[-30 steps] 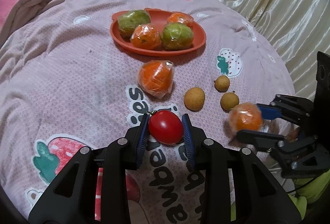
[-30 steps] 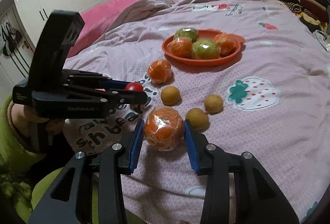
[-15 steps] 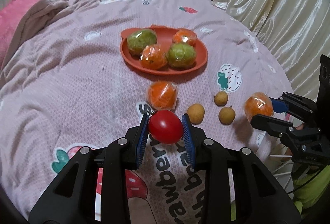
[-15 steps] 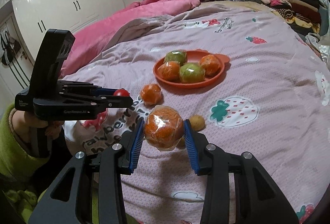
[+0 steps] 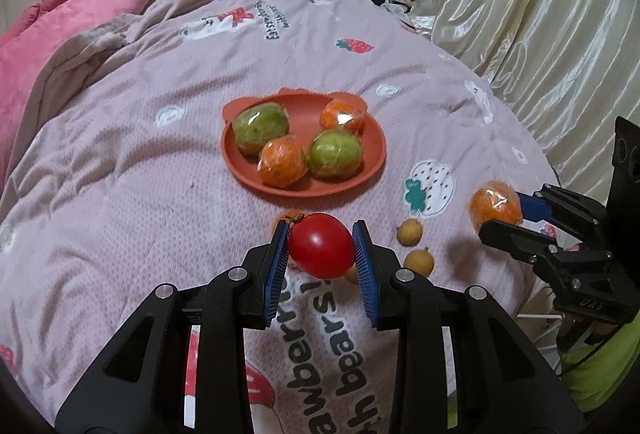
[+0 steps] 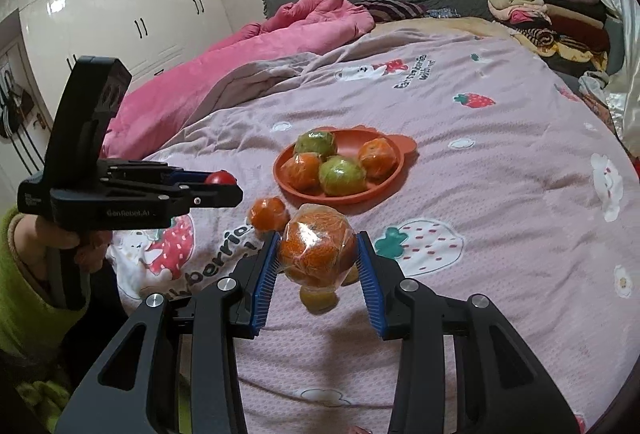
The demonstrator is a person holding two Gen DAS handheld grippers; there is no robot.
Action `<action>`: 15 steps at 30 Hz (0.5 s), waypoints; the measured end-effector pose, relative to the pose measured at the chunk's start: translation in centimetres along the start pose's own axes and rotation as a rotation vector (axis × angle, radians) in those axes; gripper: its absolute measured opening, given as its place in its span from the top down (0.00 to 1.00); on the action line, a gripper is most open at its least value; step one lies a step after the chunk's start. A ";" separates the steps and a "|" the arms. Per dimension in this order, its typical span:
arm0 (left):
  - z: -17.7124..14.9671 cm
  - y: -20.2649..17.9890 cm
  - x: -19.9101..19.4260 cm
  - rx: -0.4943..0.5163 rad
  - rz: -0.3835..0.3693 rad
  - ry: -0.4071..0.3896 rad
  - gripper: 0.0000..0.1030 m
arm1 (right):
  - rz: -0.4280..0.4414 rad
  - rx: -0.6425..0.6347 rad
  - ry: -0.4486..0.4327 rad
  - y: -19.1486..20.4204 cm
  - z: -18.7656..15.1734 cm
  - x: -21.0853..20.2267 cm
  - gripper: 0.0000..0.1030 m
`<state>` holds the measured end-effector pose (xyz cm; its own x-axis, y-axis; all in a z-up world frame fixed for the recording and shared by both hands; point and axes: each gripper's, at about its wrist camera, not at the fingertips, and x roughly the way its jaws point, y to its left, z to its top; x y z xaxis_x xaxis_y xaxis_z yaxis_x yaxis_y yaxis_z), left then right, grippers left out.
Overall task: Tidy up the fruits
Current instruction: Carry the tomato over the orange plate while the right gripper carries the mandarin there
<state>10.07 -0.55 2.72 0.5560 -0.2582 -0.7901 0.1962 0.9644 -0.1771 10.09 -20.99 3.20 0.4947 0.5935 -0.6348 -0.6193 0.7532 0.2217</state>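
Left wrist view: left gripper (image 5: pixel 321 246) clamped on tomato (image 5: pixel 322 245), blue pads pressed to both sides, held above bedspread (image 5: pixel 120 170). Right wrist view: right gripper (image 6: pixel 318 254) clamped on wrapped orange (image 6: pixel 318 249), raised clear of bedspread. Count on plate (image 5: pixel 372 150): two wrapped oranges, two wrapped green fruits. Count loose on bedspread: one wrapped orange (image 6: pixel 269 213), three small brown fruits, one mostly hidden behind tomato.

"GenRobot.AI" on left tongs (image 6: pixel 224 190) body; "berries" on pink bedspread (image 6: pixel 500 194)
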 end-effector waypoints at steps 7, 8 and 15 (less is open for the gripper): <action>1.6 -0.5 -0.2 0.005 0.000 -0.018 0.76 | -0.014 -0.022 -0.023 -0.6 1.2 -0.3 0.64; 1.8 -0.6 -0.2 0.008 0.001 -0.018 0.76 | -0.013 -0.023 -0.027 -0.7 1.3 -0.3 0.64; 2.7 -0.6 0.3 0.021 0.020 -0.017 0.76 | -0.013 -0.043 -0.050 -1.1 2.5 -0.3 0.64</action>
<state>12.25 -1.35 4.19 0.5736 -0.2396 -0.7833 0.2013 0.9682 -0.1487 12.15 -21.34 4.98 0.5321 0.5981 -0.5993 -0.6375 0.7488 0.1813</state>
